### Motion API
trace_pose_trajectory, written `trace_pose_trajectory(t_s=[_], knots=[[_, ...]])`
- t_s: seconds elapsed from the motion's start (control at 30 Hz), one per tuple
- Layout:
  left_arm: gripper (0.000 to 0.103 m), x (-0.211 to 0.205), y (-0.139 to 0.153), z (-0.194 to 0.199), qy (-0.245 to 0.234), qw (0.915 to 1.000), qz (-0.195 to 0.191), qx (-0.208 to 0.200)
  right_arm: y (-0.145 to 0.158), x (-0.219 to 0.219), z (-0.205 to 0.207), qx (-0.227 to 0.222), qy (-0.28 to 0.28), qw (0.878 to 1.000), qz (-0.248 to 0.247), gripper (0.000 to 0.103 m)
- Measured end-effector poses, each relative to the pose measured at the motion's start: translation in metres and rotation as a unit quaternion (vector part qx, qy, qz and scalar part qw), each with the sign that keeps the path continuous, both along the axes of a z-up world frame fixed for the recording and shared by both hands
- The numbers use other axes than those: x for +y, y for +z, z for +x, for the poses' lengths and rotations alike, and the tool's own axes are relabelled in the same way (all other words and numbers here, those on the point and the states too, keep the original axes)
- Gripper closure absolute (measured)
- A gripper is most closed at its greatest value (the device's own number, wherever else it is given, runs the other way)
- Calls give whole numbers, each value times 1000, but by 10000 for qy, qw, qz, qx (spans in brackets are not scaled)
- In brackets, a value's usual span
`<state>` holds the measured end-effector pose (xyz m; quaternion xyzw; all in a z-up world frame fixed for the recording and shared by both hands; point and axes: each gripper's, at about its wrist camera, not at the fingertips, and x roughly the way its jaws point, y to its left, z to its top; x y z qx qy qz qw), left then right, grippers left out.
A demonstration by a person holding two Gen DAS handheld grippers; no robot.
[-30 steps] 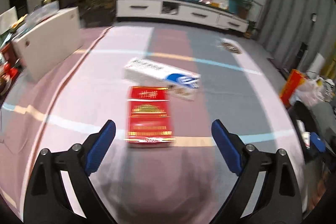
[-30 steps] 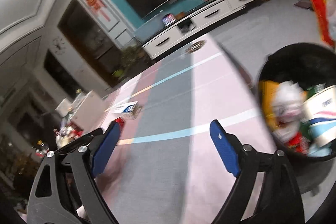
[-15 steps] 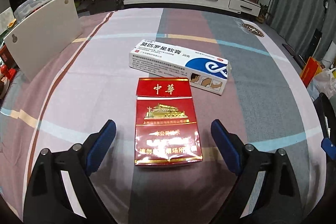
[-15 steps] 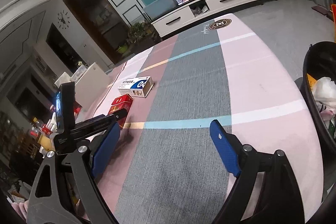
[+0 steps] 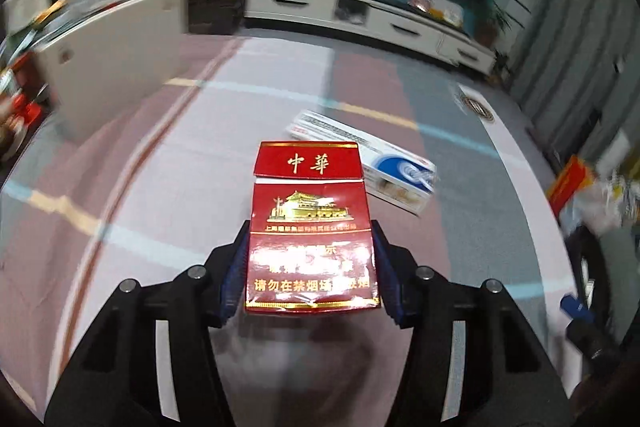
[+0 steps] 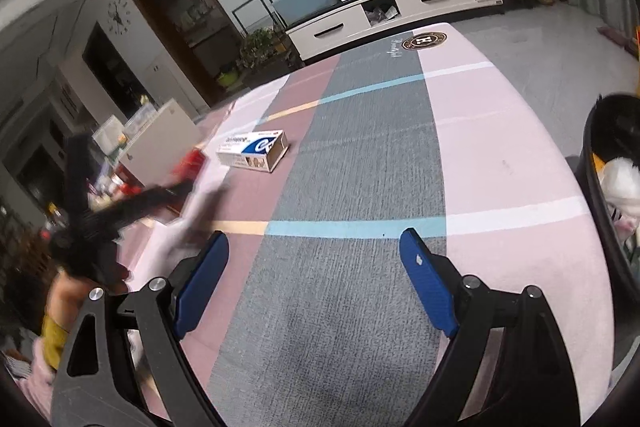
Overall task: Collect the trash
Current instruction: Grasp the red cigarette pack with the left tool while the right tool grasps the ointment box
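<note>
Newly clamped red cigarette pack — lid ajar

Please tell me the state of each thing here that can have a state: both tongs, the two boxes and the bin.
Left tongs: shut on the red cigarette pack.
Red cigarette pack: gripped by both sides, lid closed.
Right tongs: open, holding nothing.
White medicine box: lying on the table, one end open.
Black trash bin: open, trash inside.

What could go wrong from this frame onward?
The left gripper pinches only the lower half of the red cigarette pack, so the long overhang may pivot or slip. The pack's flip lid looks ajar and might open. The black bin sits off the table's far side, a long carry.
</note>
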<state>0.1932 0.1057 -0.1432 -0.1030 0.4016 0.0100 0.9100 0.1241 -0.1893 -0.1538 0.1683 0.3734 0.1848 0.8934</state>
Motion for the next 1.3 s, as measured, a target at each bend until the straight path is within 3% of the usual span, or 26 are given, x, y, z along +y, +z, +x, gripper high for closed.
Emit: trace_pose_trajectory(t_s=[0.17,0.37,0.53,0.63,0.7,0.77,0.83,0.93,0.97,1.0,1.03,1.1,1.17,1.3], knots=[[46,43,-1,-2,432,9968,-668,96,12,27,17,-34,220,9991,-364,17],[46,57,5,-8,513,9970,-571,-45,24,86,77,-70,784,9880,-1328,17],[46,63,3,-5,486,9971,-590,-19,19,138,123,-253,1252,9634,-2359,18],[53,63,-1,1,407,9980,-483,66,12,157,150,-152,1418,9557,-2573,17],[53,66,-6,2,359,9973,-614,197,5,168,165,-109,1605,9502,-2668,18],[49,66,-10,1,296,9972,-628,282,-2,177,175,-69,1744,9442,-2794,17],[36,64,-11,0,211,9977,-578,291,-10,185,182,-52,1897,9361,-2962,17],[36,58,-13,-1,43,9986,-404,350,-22,194,191,69,2143,9283,-3036,18],[36,56,-15,-1,14,9987,-347,383,-26,197,192,92,2218,9253,-3075,22],[36,53,-18,0,-17,9986,-287,449,-25,198,191,40,2258,9266,-3006,36],[36,51,-21,1,-47,9983,-277,506,-24,198,191,18,2297,9276,-2945,39],[36,48,-26,3,-93,9977,-294,604,-21,198,189,-3,2250,9285,-2956,57],[37,47,-27,4,-121,9975,-317,613,-19,196,183,-24,2189,9315,-2904,63],[43,43,-29,0,-226,9970,-357,656,-4,177,158,-114,1899,9501,-2472,63]])
